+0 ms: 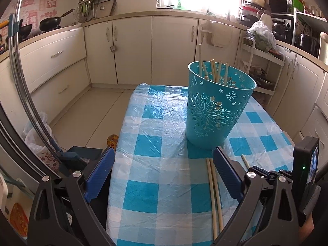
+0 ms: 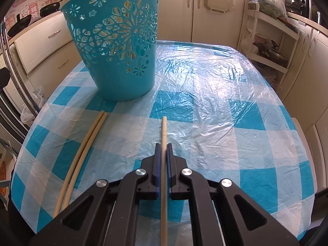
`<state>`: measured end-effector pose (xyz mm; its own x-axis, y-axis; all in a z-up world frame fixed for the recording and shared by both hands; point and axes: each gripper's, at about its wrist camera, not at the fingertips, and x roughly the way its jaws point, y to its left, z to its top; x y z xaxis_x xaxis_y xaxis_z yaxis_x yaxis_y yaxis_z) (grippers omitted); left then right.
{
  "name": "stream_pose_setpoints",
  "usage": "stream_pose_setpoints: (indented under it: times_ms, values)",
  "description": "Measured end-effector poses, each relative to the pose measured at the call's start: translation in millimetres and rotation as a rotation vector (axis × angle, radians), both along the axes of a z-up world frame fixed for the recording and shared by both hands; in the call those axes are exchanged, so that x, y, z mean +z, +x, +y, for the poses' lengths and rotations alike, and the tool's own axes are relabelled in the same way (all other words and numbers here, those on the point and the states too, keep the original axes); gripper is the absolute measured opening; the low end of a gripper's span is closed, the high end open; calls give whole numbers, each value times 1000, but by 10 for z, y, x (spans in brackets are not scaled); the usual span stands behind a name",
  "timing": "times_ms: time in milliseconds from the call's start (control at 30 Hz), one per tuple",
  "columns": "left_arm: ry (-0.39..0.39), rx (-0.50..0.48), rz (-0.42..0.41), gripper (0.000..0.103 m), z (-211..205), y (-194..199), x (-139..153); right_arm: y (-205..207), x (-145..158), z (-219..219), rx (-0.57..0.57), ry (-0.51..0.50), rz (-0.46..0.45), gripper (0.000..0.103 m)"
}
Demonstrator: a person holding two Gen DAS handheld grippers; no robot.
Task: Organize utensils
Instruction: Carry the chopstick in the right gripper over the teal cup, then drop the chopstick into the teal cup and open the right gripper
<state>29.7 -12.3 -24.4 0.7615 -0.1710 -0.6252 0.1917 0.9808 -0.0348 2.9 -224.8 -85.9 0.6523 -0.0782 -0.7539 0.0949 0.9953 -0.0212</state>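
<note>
Pinching a single chopstick (image 2: 164,135) lengthwise between its pressed-together pads, the right gripper (image 2: 163,145) is sitting low over the checked tablecloth (image 2: 215,106), the stick running back under the claw and its far tip lying on or just above the plastic; which of the two cannot be told. The step in hand is judged to be the pickup of this stick for transfer into the teal basket (image 2: 114,47), which is standing upright on the cloth ahead and to the left of the claw. The next move is likely calling for a lift, a tilt of the stick toward vertical, and a release over the basket's open rim. The left gripper (image 1: 164,174) is standing spread wide with nothing between its pads, hovering just beside a pair of chopsticks (image 1: 214,184) lying touching side by side near the basket's foot. Counting: one basket; three chopsticks outside it, one gripped and two loose; inside the basket, roughly six sticks (image 1: 213,69) are showing above the rim, the exact number being uncertain because they are overlapping.
</note>
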Motion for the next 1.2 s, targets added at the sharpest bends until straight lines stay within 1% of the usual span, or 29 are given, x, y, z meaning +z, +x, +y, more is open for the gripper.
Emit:
stream_pose_setpoints:
  times_ms: [167, 400, 500, 600, 700, 867, 1033, 1100, 1200]
  values:
    - [4, -2, 11, 93, -6, 8, -24, -106, 110, -60, -2, 87, -48, 6]
    - [10, -1, 35, 93, -30, 50, -101, -252, 506, -77, 17, 200, -185, 6]
    - [9, -3, 42, 93, -43, 62, -119, -295, 664, -76, 22, 229, -232, 6]
    - [10, -7, 49, 93, -64, 76, -138, -323, 879, -74, 33, 261, -289, 6]
    - [10, -9, 55, 93, -80, 88, -158, -298, 1154, -46, 55, 283, -361, 6]
    - [3, -8, 64, 93, -67, 114, -186, -91, 1628, 47, 93, 308, -504, 6]
    - [-14, 3, 83, 94, -2, 164, -247, 299, 1996, 51, 71, 357, -650, 6]
    - [-24, 11, 92, 94, 37, 188, -270, 479, 2073, 49, 56, 359, -681, 6]
    - [-41, 26, 105, 94, 112, 232, -299, 759, 2100, 71, 32, 359, -690, 6]
